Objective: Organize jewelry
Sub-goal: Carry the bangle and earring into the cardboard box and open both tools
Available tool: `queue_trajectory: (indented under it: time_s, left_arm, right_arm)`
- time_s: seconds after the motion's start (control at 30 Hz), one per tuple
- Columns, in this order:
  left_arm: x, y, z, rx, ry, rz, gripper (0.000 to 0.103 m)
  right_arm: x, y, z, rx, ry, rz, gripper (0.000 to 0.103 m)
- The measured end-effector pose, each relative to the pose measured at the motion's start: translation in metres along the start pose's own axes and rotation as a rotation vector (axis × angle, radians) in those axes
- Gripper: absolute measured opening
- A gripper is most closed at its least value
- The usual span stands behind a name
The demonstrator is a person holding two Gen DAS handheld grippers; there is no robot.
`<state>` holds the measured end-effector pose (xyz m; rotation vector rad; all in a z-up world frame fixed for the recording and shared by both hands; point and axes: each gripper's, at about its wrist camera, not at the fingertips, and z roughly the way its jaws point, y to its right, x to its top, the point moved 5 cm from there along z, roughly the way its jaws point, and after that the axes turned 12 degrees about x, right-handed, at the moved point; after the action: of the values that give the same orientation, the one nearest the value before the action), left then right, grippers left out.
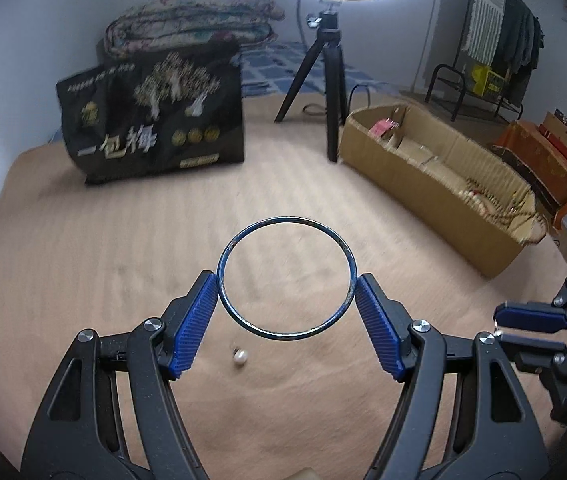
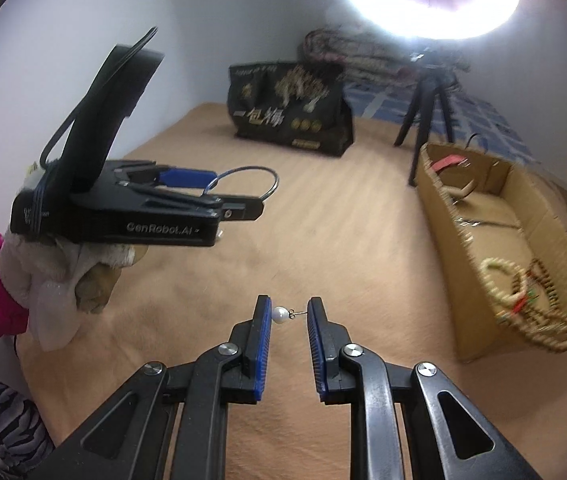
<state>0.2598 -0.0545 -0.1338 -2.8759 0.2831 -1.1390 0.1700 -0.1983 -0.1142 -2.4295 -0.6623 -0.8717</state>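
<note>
My left gripper (image 1: 286, 285) is shut on a thin blue metal bangle (image 1: 286, 224), held by its two sides above the tan table. The bangle also shows in the right wrist view (image 2: 273, 182), sticking out of the left gripper (image 2: 239, 204). My right gripper (image 2: 288, 312) is shut on a pearl stud earring (image 2: 279, 314), pearl against the left pad, post against the right pad. A second pearl earring (image 1: 239, 357) lies on the table below the bangle. The right gripper shows at the right edge of the left wrist view (image 1: 523, 328).
A long cardboard box (image 1: 435, 178) holding a woven basket (image 2: 535, 312) with beaded bracelets stands at the right. A black printed bag (image 1: 151, 120) and a ring-light tripod (image 1: 329, 92) stand at the back. The tan table surface (image 1: 103, 264) lies below.
</note>
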Motion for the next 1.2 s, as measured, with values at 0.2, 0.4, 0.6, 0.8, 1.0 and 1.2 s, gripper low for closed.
queue_trajectory:
  time_s: [0.2, 0.4, 0.6, 0.8, 1.0, 1.2]
  left_arm:
    - [0.031, 0.025, -0.005, -0.018, 0.040, 0.025, 0.073]
    - [0.063, 0.054, -0.005, -0.037, 0.078, 0.050, 0.073]
    - [0.091, 0.080, -0.002, -0.049, 0.109, 0.066, 0.073]
    - [0.109, 0.104, 0.006, -0.047, 0.125, 0.077, 0.073]
    - [0.118, 0.124, 0.022, -0.048, 0.105, 0.069, 0.073]
    - [0.125, 0.137, 0.032, -0.052, 0.102, 0.064, 0.073]
  right_arm:
    - [0.018, 0.028, -0.023, -0.051, 0.040, 0.020, 0.017]
    - [0.027, 0.061, -0.042, -0.107, 0.058, 0.047, 0.017]
    - [0.029, 0.094, -0.057, -0.161, 0.069, 0.093, 0.017]
    - [0.034, 0.125, -0.072, -0.219, 0.096, 0.135, 0.017]
    - [0.038, 0.153, -0.080, -0.259, 0.119, 0.169, 0.017]
    - [0.038, 0.175, -0.078, -0.288, 0.112, 0.182, 0.017]
